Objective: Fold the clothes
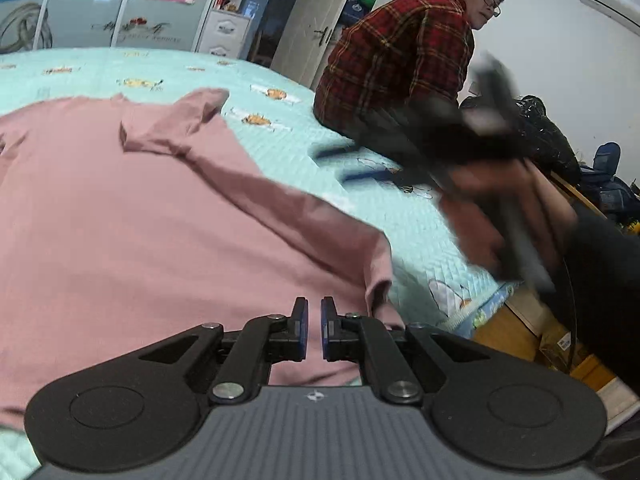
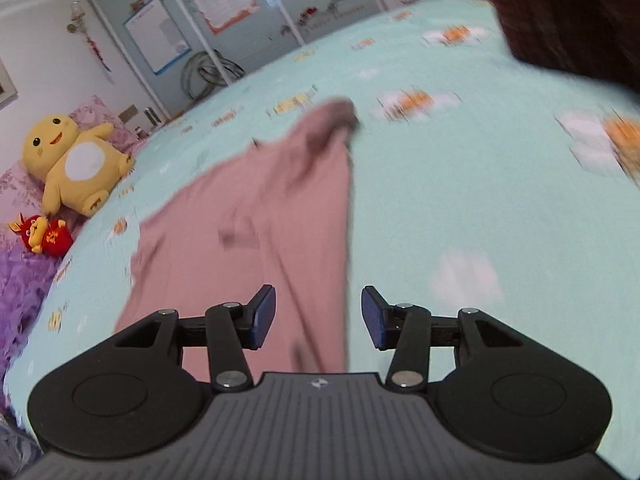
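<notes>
Across the wide mint quilted bedspread (image 2: 460, 208) lies the dusty-pink knit top (image 1: 120, 220), flat with one sleeve folded inward, likely ready for folding, bare quilt around its edges, while the left gripper (image 1: 314, 316) hovers closed and empty above it and the right gripper (image 2: 318, 312) gapes half-open, holding nothing.

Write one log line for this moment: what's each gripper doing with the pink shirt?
left gripper: shut, empty, over pink shirt | right gripper: open, empty, above shirt edge | bed: shirt spread, not folded
</notes>
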A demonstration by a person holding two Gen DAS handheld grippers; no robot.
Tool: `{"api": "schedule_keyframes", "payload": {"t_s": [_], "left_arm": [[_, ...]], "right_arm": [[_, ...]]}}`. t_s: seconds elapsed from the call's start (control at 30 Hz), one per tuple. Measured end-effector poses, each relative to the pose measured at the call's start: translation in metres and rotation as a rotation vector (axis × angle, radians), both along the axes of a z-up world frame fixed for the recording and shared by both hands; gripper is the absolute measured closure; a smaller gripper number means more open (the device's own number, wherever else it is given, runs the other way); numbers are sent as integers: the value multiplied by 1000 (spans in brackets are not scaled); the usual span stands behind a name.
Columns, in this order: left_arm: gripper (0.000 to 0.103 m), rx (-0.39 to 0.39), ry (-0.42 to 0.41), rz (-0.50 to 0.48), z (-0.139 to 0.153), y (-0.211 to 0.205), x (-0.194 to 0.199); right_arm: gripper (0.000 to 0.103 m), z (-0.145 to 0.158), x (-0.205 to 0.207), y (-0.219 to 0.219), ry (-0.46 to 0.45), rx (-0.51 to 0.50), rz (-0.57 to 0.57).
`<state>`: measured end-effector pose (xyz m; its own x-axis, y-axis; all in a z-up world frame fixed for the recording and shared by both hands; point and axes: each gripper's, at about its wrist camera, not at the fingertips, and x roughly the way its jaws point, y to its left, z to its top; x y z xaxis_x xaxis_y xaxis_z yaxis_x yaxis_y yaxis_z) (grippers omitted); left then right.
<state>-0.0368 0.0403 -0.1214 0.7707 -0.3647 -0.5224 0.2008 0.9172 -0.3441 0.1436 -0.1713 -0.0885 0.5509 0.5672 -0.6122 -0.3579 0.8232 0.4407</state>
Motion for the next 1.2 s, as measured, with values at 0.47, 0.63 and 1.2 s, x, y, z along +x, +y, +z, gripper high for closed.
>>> {"api": "schedule_keyframes", "payload": {"t_s": [0.47,0.63,1.2], "left_arm": [[96,-71,12,120,25,29,-19],[88,-57,6,127,31,33,-35],[73,-123,15,218,33,74,-35]], "right_arm": [[39,-15,-174,53,-371,-425,5],[84,-24,-165,65,-357,-470,-36],[88,-62,-213,130,-562,-563,216]]}}
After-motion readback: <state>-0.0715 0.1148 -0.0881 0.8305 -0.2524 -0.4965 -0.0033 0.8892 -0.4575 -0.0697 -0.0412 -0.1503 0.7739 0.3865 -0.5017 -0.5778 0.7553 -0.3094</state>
